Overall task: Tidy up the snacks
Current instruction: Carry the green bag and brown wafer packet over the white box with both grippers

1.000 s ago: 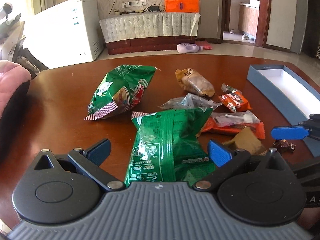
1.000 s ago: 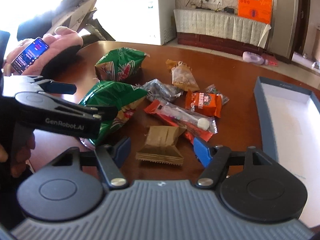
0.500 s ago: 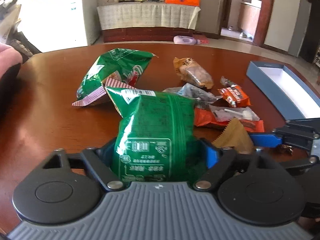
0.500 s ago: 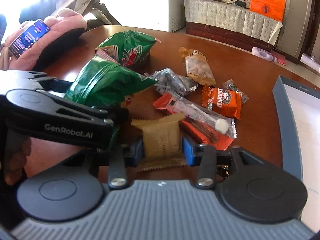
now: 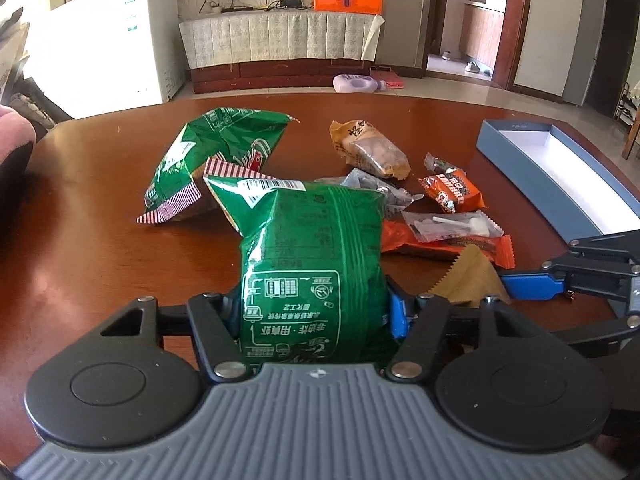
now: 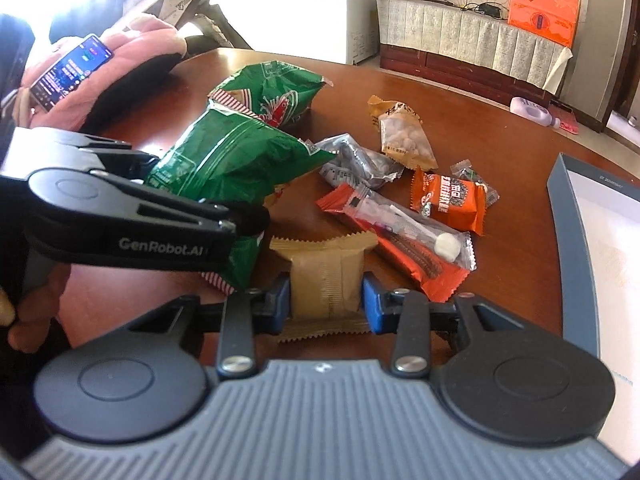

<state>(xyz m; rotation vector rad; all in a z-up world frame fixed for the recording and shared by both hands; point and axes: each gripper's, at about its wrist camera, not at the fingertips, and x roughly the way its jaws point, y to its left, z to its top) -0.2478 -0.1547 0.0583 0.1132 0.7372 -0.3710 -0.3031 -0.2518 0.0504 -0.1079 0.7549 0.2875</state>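
Snacks | L hand-held gripper (image 5: 314,312) grips green bag (image 5: 312,264) | R hand-held gripper (image 6: 325,300) grips tan pkt (image 6: 326,276)

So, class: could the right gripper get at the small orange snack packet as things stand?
Probably not yet: the right gripper is shut on the tan wafer packet, so its jaws are occupied, though the orange snack packet lies uncovered ahead.

I see glossy varnished wood worktop (image 5: 100,200), shiny foil green chip bag (image 5: 312,256), matt paper-look tan packet (image 6: 326,280), matt blk plastic tool (image 5: 314,316).
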